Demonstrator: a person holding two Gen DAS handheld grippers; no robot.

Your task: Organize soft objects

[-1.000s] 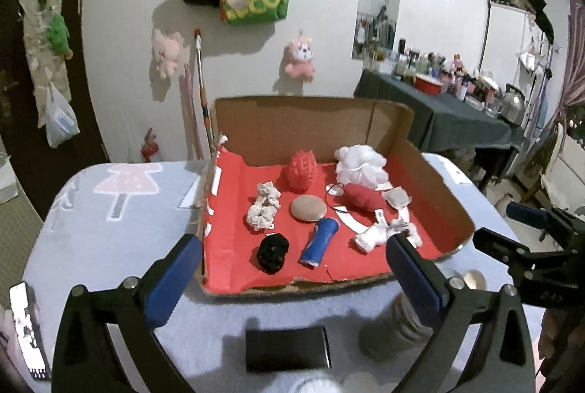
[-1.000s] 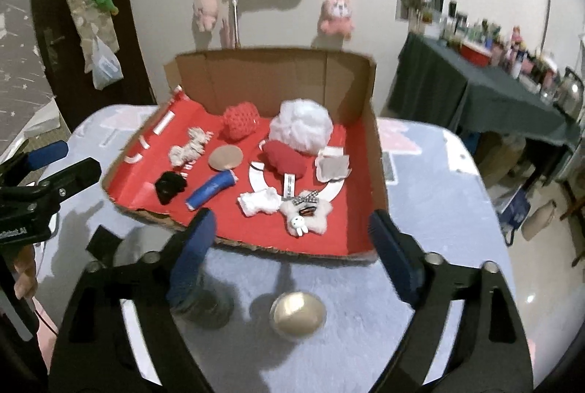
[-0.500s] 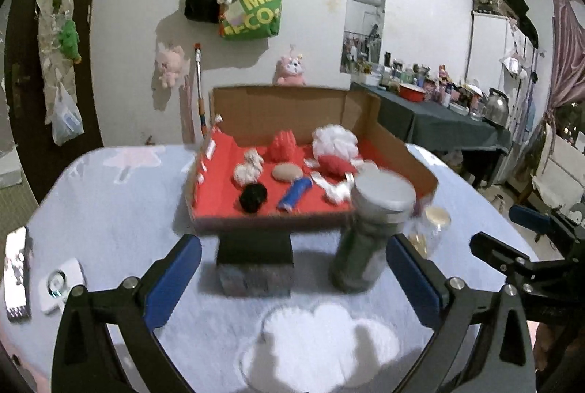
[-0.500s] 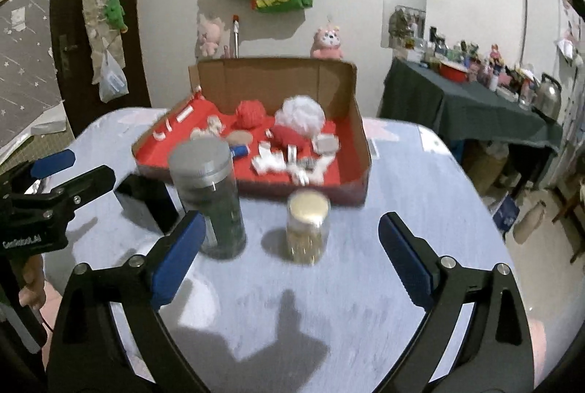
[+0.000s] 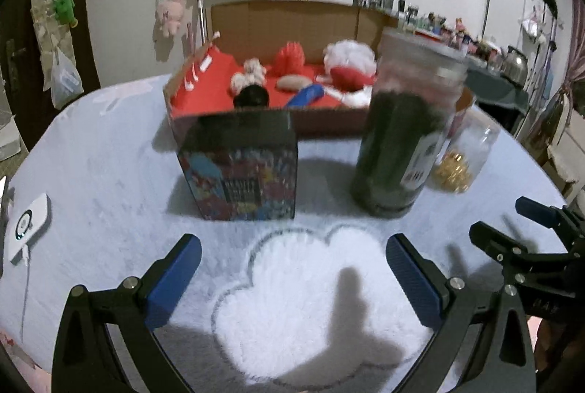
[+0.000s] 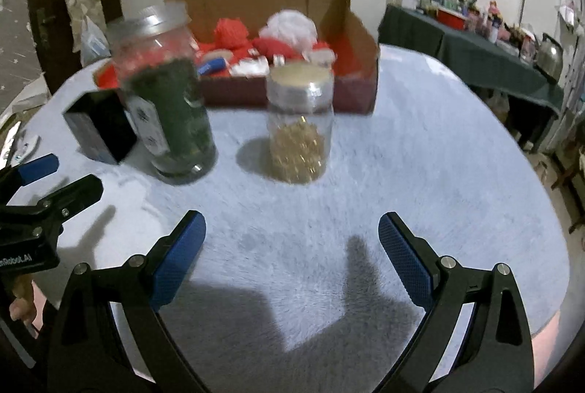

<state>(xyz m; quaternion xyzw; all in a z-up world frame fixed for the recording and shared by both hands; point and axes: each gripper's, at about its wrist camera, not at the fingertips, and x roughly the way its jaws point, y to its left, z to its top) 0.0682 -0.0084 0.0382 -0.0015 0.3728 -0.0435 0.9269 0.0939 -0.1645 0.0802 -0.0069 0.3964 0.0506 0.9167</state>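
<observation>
Red-lined cardboard box (image 5: 204, 75) sat at the far side of the table (image 6: 420, 144), soft objects heaped inside: white pouf (image 6: 292, 25), red knitted ball (image 6: 230, 33), black lump (image 5: 252, 97), blue roll (image 5: 305, 97). We held both tongs low over the fleece, near edge; left gripper (image 5: 292, 279) and right gripper (image 6: 292, 257) were spread wide, nothing between the pads. Between us and the box stood a tall dark jar (image 6: 172, 100), a small gold-filled jar (image 6: 299, 126) and a printed tin (image 5: 241, 166). We judged the risk plain: reaching straight for the box could clip a jar and topple it. Both views were blurred, so we could not tell clearances.
</observation>
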